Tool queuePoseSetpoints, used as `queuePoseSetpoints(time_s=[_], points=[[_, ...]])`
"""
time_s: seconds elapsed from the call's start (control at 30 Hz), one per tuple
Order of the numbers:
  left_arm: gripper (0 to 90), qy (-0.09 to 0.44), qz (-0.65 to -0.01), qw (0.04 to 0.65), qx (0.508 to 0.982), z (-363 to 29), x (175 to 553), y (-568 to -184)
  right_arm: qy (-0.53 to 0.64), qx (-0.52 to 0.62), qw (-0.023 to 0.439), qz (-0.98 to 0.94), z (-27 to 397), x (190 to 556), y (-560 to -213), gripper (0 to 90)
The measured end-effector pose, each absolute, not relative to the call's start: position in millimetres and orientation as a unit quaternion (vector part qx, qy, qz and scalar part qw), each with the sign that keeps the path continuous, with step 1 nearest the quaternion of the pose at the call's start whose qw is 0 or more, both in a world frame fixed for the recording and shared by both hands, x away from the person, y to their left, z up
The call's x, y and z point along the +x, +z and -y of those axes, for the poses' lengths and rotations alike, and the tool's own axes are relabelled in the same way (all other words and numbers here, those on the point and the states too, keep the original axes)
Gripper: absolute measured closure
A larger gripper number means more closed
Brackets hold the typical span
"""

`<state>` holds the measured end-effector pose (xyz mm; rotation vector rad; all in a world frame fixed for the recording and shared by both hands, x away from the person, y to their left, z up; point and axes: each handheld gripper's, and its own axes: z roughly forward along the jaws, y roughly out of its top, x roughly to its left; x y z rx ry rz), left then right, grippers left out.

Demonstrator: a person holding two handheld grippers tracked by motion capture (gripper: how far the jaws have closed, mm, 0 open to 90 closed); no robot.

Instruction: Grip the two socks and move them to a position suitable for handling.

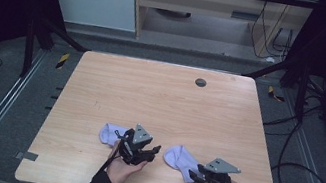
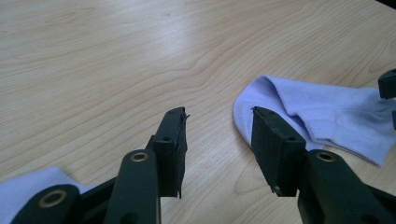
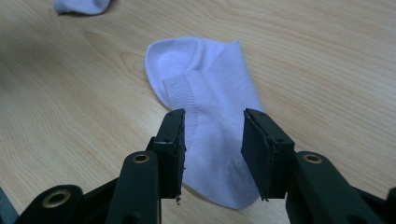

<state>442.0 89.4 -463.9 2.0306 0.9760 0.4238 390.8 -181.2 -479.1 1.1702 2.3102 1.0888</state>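
Two pale lilac socks flat on counter (image 1: 160,96), near front edge, apart from each other. Right sock (image 3: 210,126) lies toe away; right gripper (image 3: 212,140) straddles its heel end, jaws open, pads not pressing — likely set for pinch. Left gripper (image 2: 219,140) jaws open over bare wood between socks; left sock (image 1: 110,134) just behind it.

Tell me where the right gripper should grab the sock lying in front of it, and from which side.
Probably the near end of the sock, which already lies between the right gripper jaws. It lies flat and limp on the table, so come down from above, the jaws straddling its narrow width, and pinch the top layer. The folded cuff band farther along gives a thicker edge as a second choice.
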Motion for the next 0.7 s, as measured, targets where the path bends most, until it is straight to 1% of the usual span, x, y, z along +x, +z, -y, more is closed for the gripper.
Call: queuePoseSetpoints(time_s=[0.27,0.7], points=[[56.3,0.165,-0.388,0.398,0.815,-72.7,445.2,-477.5,0.374,0.403,0.152,-0.822,175.3,390.2,-483.8,63.9],[57.8,0.155,-0.394,0.381,0.822,-52.1,453.2,-494.8,0.356,0.391,0.131,-0.839,167.2,391.3,-493.1,66.7]])
